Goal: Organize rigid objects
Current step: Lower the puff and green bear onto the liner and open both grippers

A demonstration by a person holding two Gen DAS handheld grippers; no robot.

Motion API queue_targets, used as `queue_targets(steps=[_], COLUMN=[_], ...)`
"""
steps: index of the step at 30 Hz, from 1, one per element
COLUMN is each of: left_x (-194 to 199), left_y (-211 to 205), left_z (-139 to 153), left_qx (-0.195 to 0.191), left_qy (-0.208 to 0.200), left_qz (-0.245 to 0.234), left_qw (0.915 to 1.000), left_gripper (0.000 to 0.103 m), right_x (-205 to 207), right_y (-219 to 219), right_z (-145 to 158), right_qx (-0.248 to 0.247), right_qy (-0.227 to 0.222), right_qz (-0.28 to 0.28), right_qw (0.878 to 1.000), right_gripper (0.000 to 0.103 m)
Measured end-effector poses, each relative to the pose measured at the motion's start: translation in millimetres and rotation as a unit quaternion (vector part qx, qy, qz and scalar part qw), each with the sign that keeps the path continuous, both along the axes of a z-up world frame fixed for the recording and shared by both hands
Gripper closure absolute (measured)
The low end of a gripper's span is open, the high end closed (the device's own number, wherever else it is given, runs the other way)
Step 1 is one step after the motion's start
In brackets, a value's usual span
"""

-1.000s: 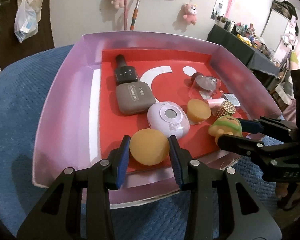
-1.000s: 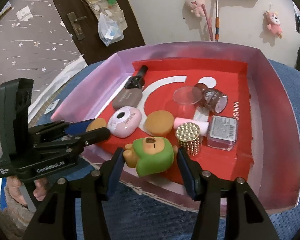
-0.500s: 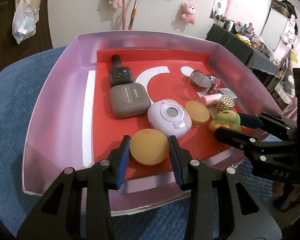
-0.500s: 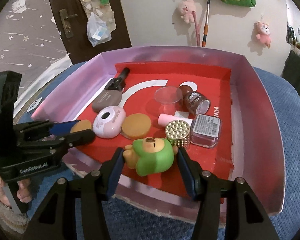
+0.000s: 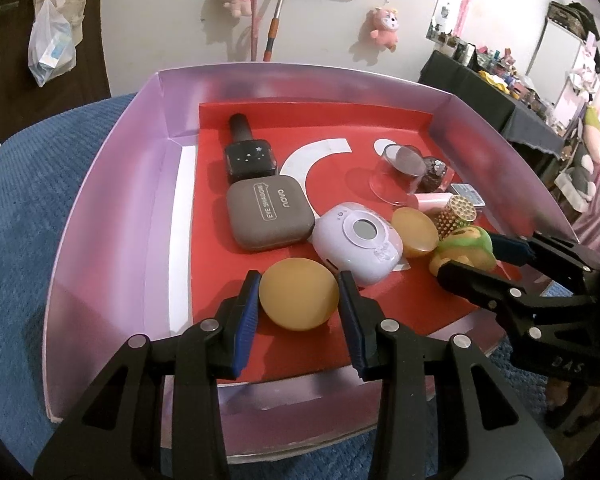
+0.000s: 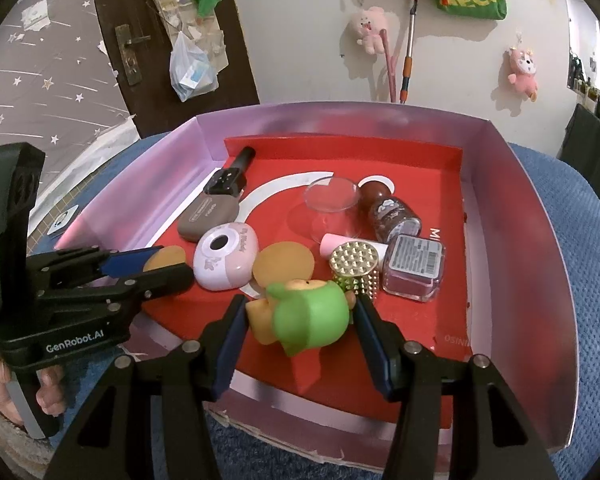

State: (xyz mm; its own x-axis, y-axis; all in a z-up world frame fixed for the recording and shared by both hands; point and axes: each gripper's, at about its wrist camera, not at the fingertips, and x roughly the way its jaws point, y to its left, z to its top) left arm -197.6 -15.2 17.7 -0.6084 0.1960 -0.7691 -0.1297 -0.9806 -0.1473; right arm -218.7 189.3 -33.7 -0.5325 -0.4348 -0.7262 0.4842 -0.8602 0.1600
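Amber disc (image 5: 299, 294): round, smooth, likely hard and light. Judged slippery on its curved rim; best taken across the full width, pads flat on opposite edges. It sits at the near edge of the red tray floor, just beside the lilac compact (image 5: 358, 243).

Left claw (image 5: 299, 306): fingers spread only to the disc's width, the blue pads (image 5: 247, 308) against its two sides. Grasping the disc, by the look of it; whether it is lifted or resting on the floor, cannot tell.

Green bear figure (image 6: 306, 316): rounded, glossy, probably hollow plastic or vinyl, light, may give slightly under squeeze. Uneven shape, so it could twist in the grip; hold across the widest part of the body.

Right claw (image 6: 300, 326): clenched on the figure from both sides, low over the front of the pink tray (image 6: 540, 264), just near the gold studded cap (image 6: 354, 270).

Both items inside the tray's near end.
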Motion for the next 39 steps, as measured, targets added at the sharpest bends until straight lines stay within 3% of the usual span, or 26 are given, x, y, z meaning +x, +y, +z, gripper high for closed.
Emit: queue_targets(steps=[30, 33, 38, 39], left_x=[-4.0, -3.7, 1.7, 3.2], left_y=[-0.9, -2.4, 0.7, 1.9], left_z=[0.2, 1.3, 4.7, 6.0], left_qx=[-0.014, -0.017, -0.024, -0.028], left_qy=[0.001, 0.001, 0.008, 0.011], left_qz=[0.014, 0.018, 0.014, 0.013], left_qw=[0.9998, 0.9997, 0.9996, 0.9995], left_gripper=[0.066, 0.057, 0.055, 0.047], right_x=[6.0, 7.0, 7.7, 8.3], right_y=[5.5, 5.9, 6.5, 7.1], right_z=[-1.9, -1.8, -1.0, -0.5], right_qx=[-0.008, -0.008, -0.010, -0.012], right_qy=[-0.008, -0.007, -0.006, -0.005], right_qz=[-0.001, -0.001, 0.000, 0.000], right_qw=[1.000, 1.000, 1.000, 1.000], right_gripper=[0.046, 0.046, 0.046, 0.046])
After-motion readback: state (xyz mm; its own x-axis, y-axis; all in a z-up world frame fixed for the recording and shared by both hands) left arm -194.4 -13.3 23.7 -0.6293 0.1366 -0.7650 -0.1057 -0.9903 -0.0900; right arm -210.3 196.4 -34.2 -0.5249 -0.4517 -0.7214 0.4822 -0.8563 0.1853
